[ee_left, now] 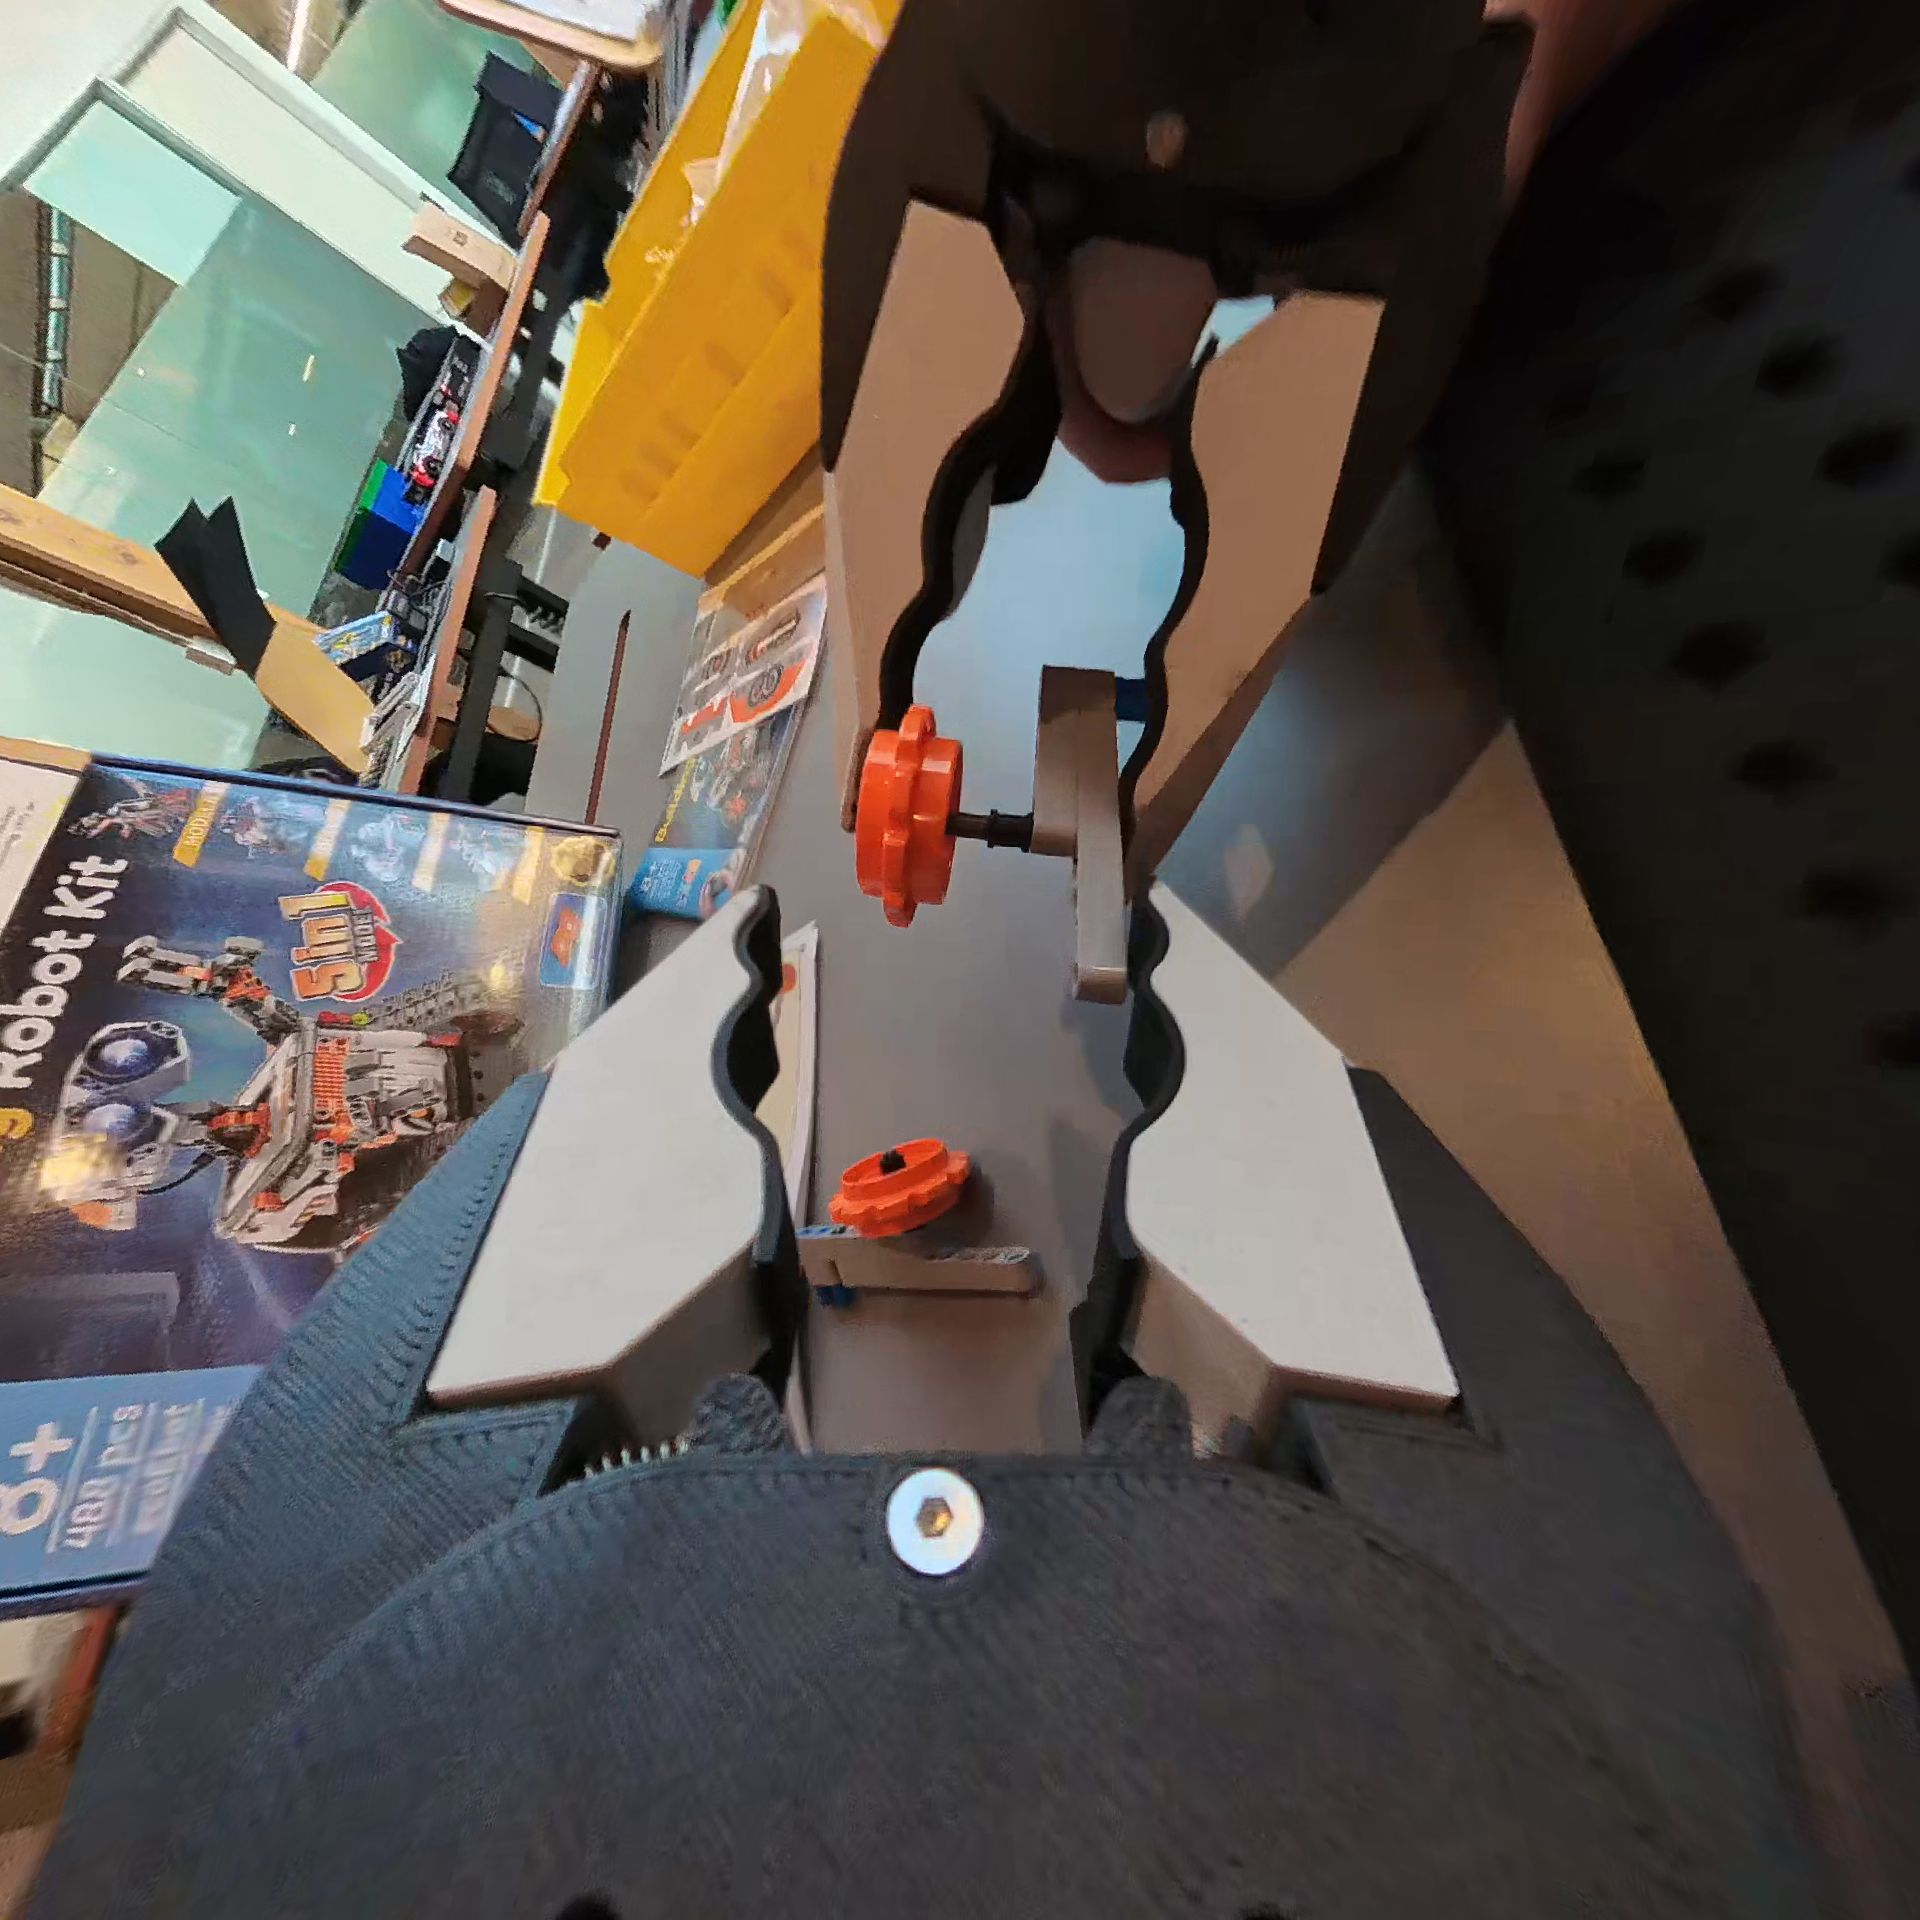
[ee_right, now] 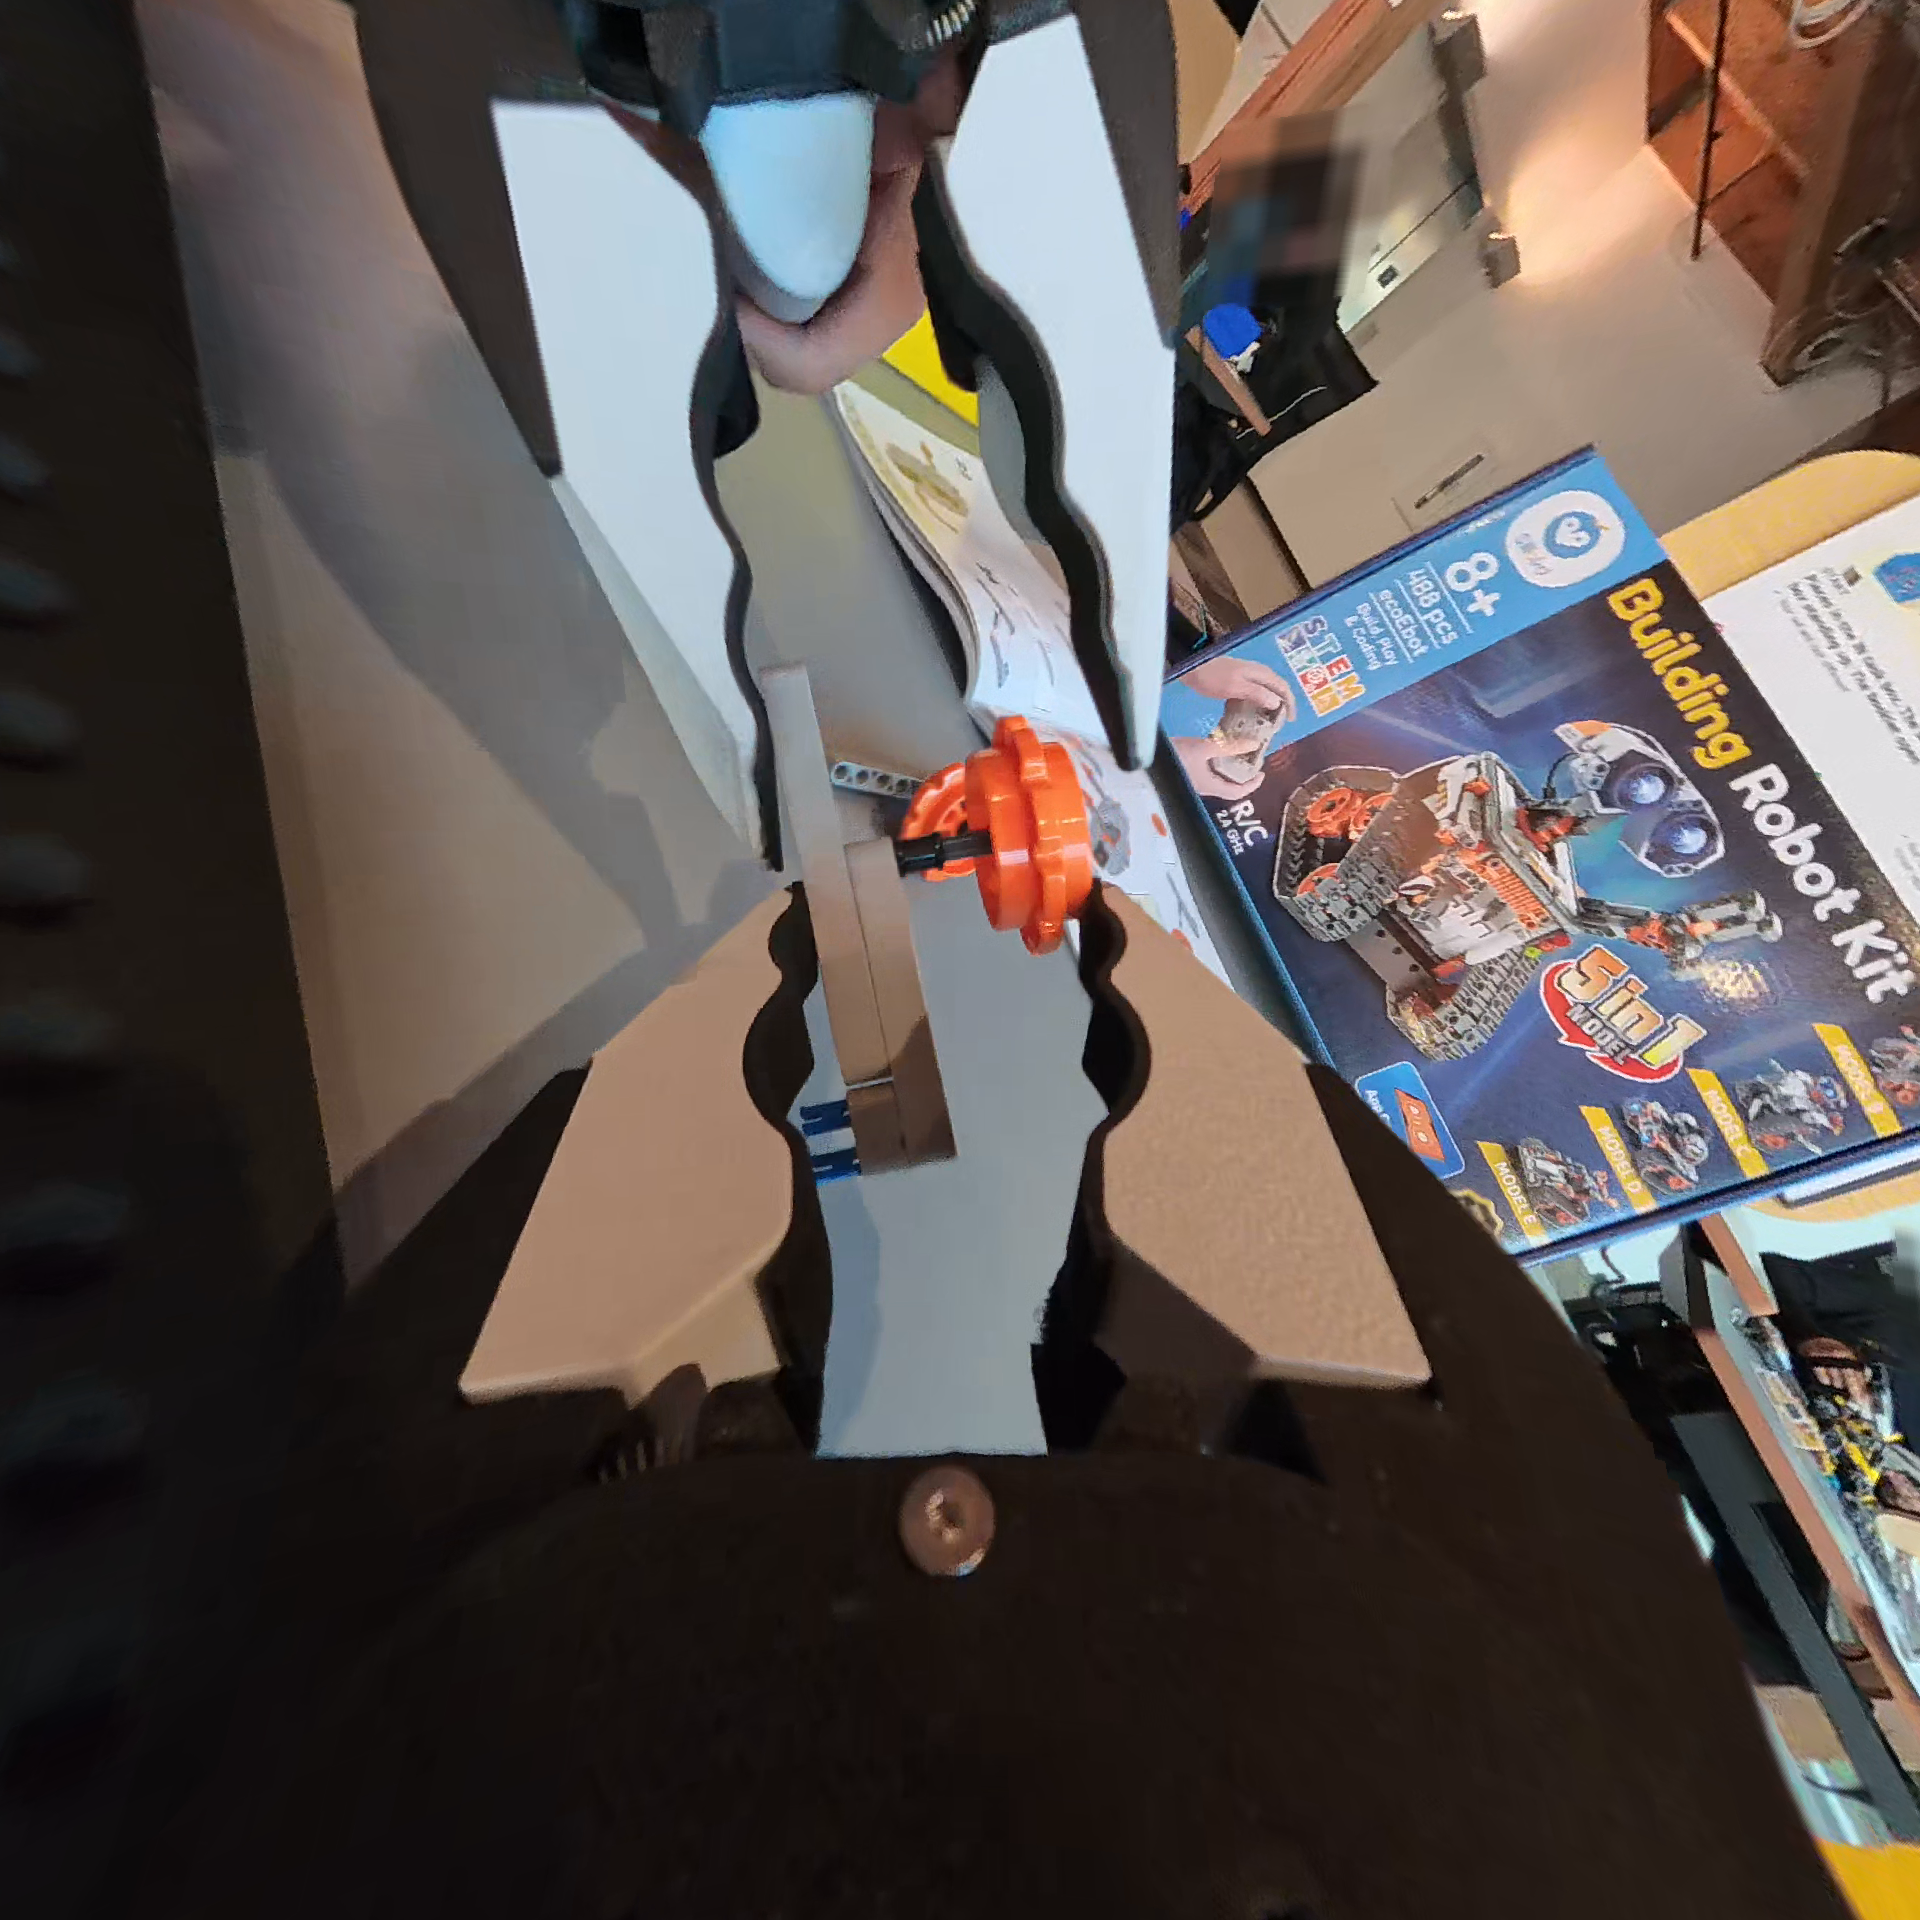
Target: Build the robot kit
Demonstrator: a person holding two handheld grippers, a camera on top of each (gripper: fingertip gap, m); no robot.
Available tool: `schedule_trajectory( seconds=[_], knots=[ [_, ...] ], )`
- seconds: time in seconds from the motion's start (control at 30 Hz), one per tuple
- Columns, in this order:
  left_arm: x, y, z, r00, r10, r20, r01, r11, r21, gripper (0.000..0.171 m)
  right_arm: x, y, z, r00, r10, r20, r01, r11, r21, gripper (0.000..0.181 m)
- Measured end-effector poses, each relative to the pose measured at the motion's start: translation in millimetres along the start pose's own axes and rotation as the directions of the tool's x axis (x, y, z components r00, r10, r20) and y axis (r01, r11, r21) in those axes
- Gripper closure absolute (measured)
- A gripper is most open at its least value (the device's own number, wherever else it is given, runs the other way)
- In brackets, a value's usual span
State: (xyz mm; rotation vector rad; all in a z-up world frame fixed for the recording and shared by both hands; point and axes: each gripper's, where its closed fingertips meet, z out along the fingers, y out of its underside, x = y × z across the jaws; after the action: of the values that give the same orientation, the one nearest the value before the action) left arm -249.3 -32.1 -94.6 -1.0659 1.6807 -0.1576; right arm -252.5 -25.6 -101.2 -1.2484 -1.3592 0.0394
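Observation:
My right gripper (ee_right: 940, 909) is shut on a small assembly: an orange gear (ee_right: 1029, 831) on a black axle, fixed to a grey beam (ee_right: 868, 997). One fingertip presses the gear and the other lies against the beam. In the left wrist view the right gripper (ee_left: 1008, 769) holds the gear (ee_left: 904, 810) and beam (ee_left: 1081, 831) above the grey table (ee_left: 935, 1371). My left gripper (ee_left: 951, 925) is open and faces it tip to tip, with one finger close to the beam's end. A second orange gear (ee_left: 899, 1190) on a grey beam (ee_left: 935, 1273) lies on the table between the left fingers.
A blue robot kit box (ee_left: 291, 1039) (ee_right: 1558, 883) lies beside the grippers. An instruction booklet (ee_left: 743, 686) (ee_right: 997, 582) lies farther along the table. Yellow bins (ee_left: 707, 312) stand behind it. A black perforated panel (ee_left: 1714, 520) rises along the other side. My two grippers' fingertips are within a few centimetres of each other.

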Motion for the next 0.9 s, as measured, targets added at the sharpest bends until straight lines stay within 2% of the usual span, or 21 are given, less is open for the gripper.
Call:
schedule_trajectory(
  seconds=[0.13,0.27,0.9],
  knots=[
    [9.3,9.7,3.1,0.989,0.147,0.018,-0.146,0.987,-0.063,0.113,-6.4,0.1,2.4,0.998,-0.057,0.011,0.057,0.998,-0.013,0.131],
    [14.4,16.5,9.5,0.977,0.21,0.023,-0.207,0.972,-0.111,0.119,-9.9,5.3,5.8,0.997,-0.076,0.024,0.077,0.996,-0.049,0.131],
    [15.4,24.2,19.6,0.982,0.176,0.062,-0.165,0.974,-0.158,0.12,-11.0,19.2,9.2,0.999,-0.05,0.006,0.05,0.981,-0.185,0.131]
  ],
)
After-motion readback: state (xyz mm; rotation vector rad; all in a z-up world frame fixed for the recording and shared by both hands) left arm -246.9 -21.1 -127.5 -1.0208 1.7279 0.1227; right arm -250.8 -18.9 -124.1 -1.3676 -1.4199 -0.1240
